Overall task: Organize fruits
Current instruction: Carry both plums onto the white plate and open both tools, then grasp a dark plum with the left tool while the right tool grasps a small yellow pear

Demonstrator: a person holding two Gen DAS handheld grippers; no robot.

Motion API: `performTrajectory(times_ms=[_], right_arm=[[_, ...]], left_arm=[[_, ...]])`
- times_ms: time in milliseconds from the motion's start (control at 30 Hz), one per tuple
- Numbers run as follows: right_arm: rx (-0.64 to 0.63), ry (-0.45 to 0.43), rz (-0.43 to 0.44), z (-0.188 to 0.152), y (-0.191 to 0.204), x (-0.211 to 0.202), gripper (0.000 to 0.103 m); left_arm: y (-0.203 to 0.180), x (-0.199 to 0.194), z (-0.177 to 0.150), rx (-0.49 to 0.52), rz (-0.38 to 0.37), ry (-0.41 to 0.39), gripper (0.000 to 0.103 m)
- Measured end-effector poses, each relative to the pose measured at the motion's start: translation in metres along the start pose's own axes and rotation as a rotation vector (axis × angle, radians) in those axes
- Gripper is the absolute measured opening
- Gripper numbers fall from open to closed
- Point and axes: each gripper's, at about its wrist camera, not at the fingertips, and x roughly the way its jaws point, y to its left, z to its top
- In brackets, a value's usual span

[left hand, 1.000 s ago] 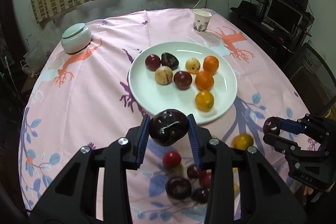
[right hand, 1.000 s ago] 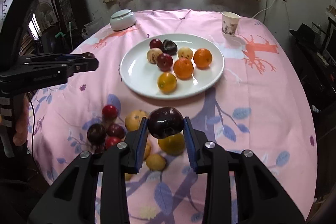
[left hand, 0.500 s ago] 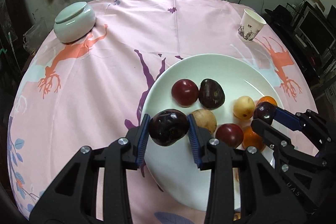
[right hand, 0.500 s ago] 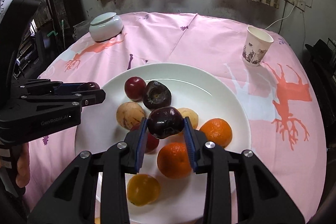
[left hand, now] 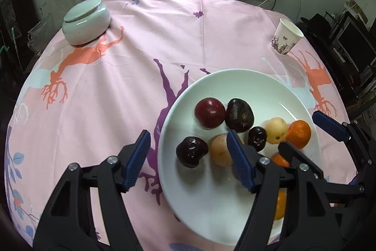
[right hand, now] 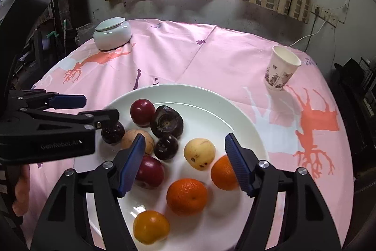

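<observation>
We hover both claws over the white plate on the pink tablecloth.
Our left gripper and right gripper have just been opening and stand released; one dark plum and another dark plum lie free on the plate among oranges and other fruit.

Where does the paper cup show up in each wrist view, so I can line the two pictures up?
Left wrist view: the paper cup stands upright at upper right, beyond the plate.
Right wrist view: the cup is right of centre, again beyond the plate's far rim.
Shared landmark: the lidded bowl at the table's far left.
</observation>
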Motion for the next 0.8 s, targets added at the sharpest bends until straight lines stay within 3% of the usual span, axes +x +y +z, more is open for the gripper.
performTrajectory(times_ms=[33,133,167,200,233,267,433,533,633,800], right_arm=[[0.0,-0.013,-0.001,-0.003,-0.001,-0.013,0.07],[-0.023,-0.046,-0.013,-0.023,0.002,-0.063,0.071],[-0.024,-0.051,-0.005,-0.033,0.003,-0.079,0.074],[-0.017,-0.055,0.01,-0.046,0.004,-0.095,0.079],[-0.001,-0.061,0.015,-0.059,0.005,-0.109,0.095],[0.022,-0.072,0.005,-0.074,0.007,-0.12,0.102],[0.092,-0.016,-0.018,-0.135,0.026,-0.135,0.102],[0.105,-0.025,-0.037,-0.172,0.043,-0.144,0.102],[0.092,0.004,-0.028,-0.196,0.06,-0.147,0.102],[0.082,0.029,0.105,-0.211,0.081,-0.147,0.102]], left_arm=[[0.002,-0.012,-0.005,0.009,0.003,-0.006,0.07],[0.011,-0.052,-0.038,0.014,-0.044,-0.018,0.091],[0.015,-0.065,-0.053,0.01,-0.066,-0.024,0.092],[0.019,-0.076,-0.069,0.008,-0.085,-0.028,0.093],[0.021,-0.087,-0.086,0.008,-0.095,-0.035,0.094],[0.022,-0.096,-0.104,0.01,-0.099,-0.048,0.096],[0.031,-0.119,-0.191,-0.032,-0.018,-0.14,0.096],[0.034,-0.125,-0.229,-0.007,0.009,-0.153,0.096],[0.037,-0.132,-0.248,0.026,0.027,-0.148,0.096],[0.045,-0.134,-0.256,0.012,0.02,-0.148,0.096]])
